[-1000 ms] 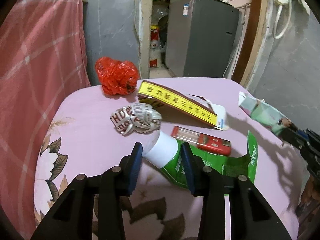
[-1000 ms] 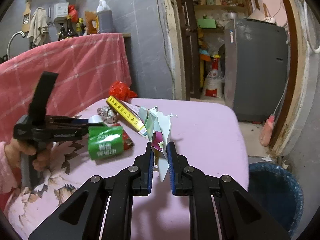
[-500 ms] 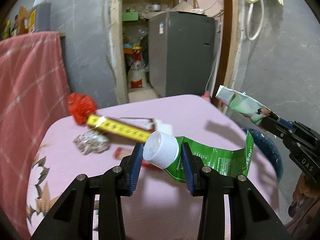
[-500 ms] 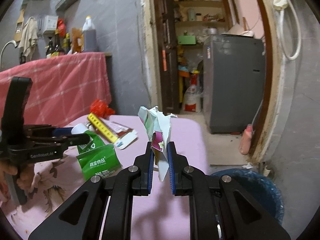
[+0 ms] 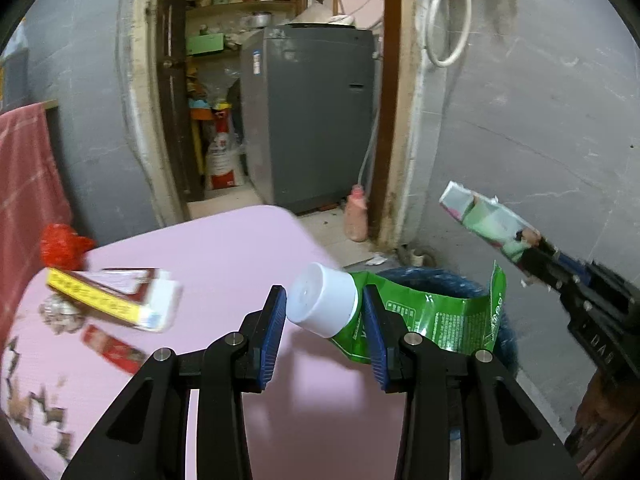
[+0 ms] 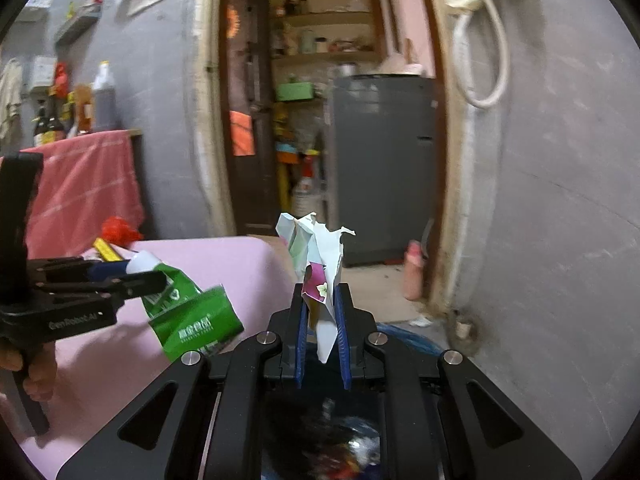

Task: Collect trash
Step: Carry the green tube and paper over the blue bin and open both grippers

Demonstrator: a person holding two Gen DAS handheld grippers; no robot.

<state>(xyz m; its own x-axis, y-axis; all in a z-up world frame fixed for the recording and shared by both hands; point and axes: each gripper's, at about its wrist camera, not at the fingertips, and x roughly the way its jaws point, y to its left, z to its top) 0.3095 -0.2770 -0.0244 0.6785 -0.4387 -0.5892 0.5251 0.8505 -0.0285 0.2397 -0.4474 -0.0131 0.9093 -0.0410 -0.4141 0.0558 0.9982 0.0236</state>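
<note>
Left gripper (image 5: 324,316) sits clamped on the white screw cap of a flattened green plastic pouch (image 5: 432,320), pads pressing either side of the cap, pouch body trailing off to the right in the air. Right gripper (image 6: 322,320) is closed tight on a crumpled white-and-pink paper wrapper (image 6: 320,264), pinched near its lower end, most of it standing up above the pads. Both pieces look light and limp; the cap is probably the only stiff part of the pouch, so that is the sensible hold, though its smooth round side may slip. Paper likely tears if tugged, so a deep pinch suits it. Just beyond the left gripper, past the pink tablecloth (image 5: 224,264) edge, lies the blue-lined trash bin (image 5: 436,280), partly hidden behind the pouch. Left-wrist view alone shows trash remaining on the table: a yellow-edged flat carton (image 5: 116,300), a red packet (image 5: 114,350), a crumpled printed wad (image 5: 60,314), a red plastic bag (image 5: 62,246). Right-wrist view alone shows dark bin contents directly beneath the right gripper and the person's hand (image 6: 32,368) gripping the left tool.
</note>
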